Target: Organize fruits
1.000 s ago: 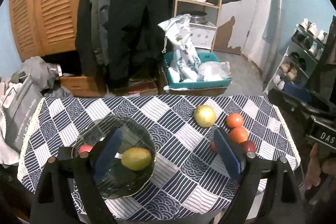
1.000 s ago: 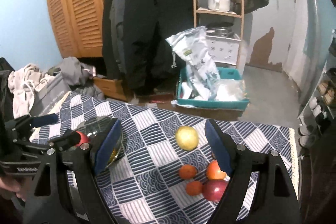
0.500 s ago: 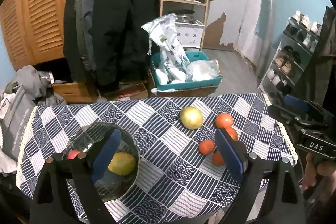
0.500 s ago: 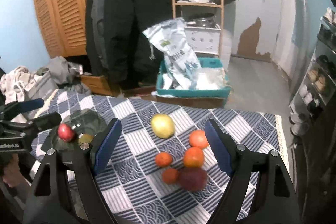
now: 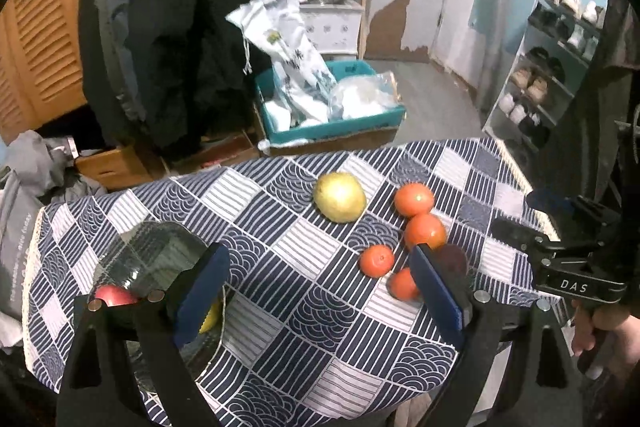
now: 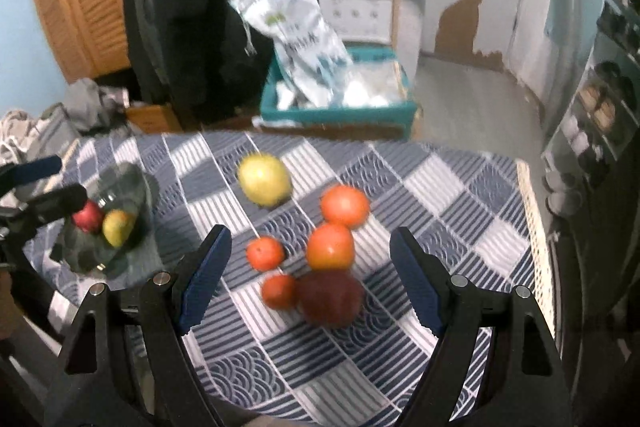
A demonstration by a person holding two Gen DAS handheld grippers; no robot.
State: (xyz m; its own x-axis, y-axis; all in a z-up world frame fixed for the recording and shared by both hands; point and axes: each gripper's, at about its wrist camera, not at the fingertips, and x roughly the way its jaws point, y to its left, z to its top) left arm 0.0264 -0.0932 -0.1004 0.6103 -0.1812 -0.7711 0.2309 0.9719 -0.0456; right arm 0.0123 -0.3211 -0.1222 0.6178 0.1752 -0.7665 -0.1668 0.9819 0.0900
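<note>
A glass bowl (image 5: 160,255) (image 6: 120,195) sits at the table's left, holding a red apple (image 6: 86,217) and a yellow-green fruit (image 6: 116,227). Loose on the checked cloth lie a yellow pear (image 5: 339,197) (image 6: 264,179), several oranges (image 5: 414,199) (image 6: 344,205) and a dark red apple (image 6: 326,297). My left gripper (image 5: 316,287) hangs open above the cloth between bowl and oranges, empty. Open too, my right gripper (image 6: 310,275) hovers over the orange cluster and dark apple, touching none. The right gripper's body shows at the left wrist view's right edge, a hand under it.
The table (image 5: 280,347) wears a navy-and-white checked cloth; its edges fall away close on all sides. Behind stand dark coats (image 5: 172,27), a teal box (image 5: 332,131) of white bags, a wooden shelf, a shoe rack (image 5: 560,59) at right and clothes piled left.
Both views have slid: the left gripper shifted right, away from over the bowl toward the table's middle. The right gripper dropped closer over the oranges and dark apple. Both stayed open and empty.
</note>
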